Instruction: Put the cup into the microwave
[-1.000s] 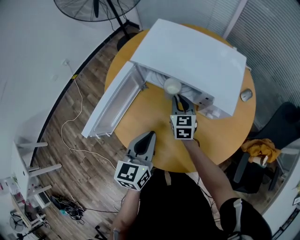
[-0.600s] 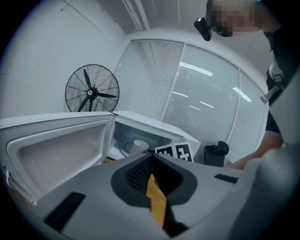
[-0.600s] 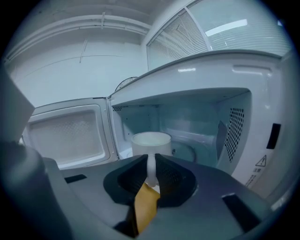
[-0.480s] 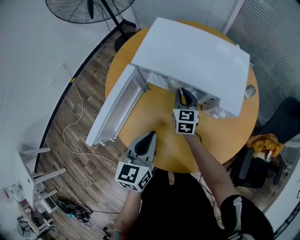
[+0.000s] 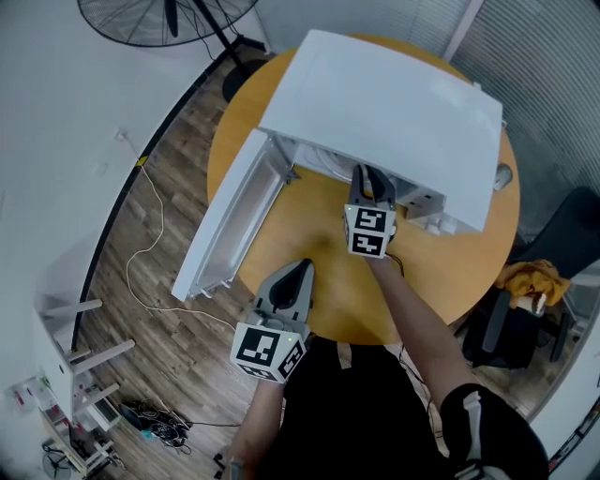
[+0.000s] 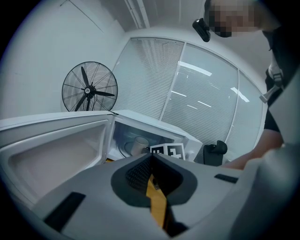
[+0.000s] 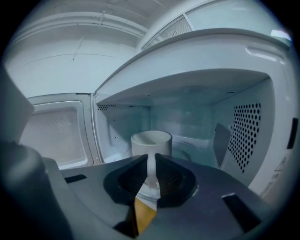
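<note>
The white microwave [image 5: 384, 103] stands on the round wooden table [image 5: 309, 244] with its door [image 5: 230, 220] swung open to the left. Inside the cavity is the white cup [image 7: 151, 143], upright, and my right gripper [image 7: 151, 161] is shut on its handle. In the head view the right gripper [image 5: 368, 183] reaches under the oven's top, which hides the cup. The left gripper view shows the cup [image 6: 139, 145] within the opening. My left gripper [image 5: 298, 272] hangs back over the table's near edge, shut on nothing.
A standing fan [image 5: 159, 14] is on the floor beyond the table. A mouse [image 5: 503, 176] lies at the table's right rim. A dark chair with a yellow cloth [image 5: 530, 281] stands to the right. The open door juts past the table's left side.
The right gripper has carried the cup forward from the oven's mouth into the cavity, out of the head view's sight. The left gripper has barely shifted.
</note>
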### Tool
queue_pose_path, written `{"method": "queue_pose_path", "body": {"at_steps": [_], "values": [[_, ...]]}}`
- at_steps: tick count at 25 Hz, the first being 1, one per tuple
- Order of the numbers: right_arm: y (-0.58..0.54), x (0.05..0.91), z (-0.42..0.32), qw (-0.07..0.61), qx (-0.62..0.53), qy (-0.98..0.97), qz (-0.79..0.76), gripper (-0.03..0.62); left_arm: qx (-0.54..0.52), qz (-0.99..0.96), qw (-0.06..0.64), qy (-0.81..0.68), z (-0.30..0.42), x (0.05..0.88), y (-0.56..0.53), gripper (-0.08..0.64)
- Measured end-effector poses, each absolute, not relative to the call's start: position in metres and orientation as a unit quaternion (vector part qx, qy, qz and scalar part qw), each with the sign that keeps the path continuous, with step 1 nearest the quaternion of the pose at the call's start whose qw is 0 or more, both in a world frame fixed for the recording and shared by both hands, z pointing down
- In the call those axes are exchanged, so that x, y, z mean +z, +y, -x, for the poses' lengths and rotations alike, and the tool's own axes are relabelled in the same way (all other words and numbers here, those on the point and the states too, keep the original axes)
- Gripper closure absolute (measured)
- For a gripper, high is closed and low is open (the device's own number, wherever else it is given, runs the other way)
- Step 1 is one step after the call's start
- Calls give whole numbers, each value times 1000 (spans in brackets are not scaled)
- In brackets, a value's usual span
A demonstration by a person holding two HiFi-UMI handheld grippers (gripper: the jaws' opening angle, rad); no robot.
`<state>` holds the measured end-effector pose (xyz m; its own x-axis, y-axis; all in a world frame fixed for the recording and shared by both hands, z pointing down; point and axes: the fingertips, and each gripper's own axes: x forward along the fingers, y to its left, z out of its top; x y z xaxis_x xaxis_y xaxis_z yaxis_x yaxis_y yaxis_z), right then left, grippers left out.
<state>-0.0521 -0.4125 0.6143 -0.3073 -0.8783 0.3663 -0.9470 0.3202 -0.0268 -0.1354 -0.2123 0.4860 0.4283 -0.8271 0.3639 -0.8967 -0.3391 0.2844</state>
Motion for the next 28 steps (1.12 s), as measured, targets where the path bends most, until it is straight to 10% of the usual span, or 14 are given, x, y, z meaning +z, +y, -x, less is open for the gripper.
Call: {"method": "queue_pose_path", "body": {"at_steps": [28], "values": [[-459, 615, 46, 126, 107, -778, -607, 481, 79, -809, 221, -540, 141, 485, -214, 565]]}}
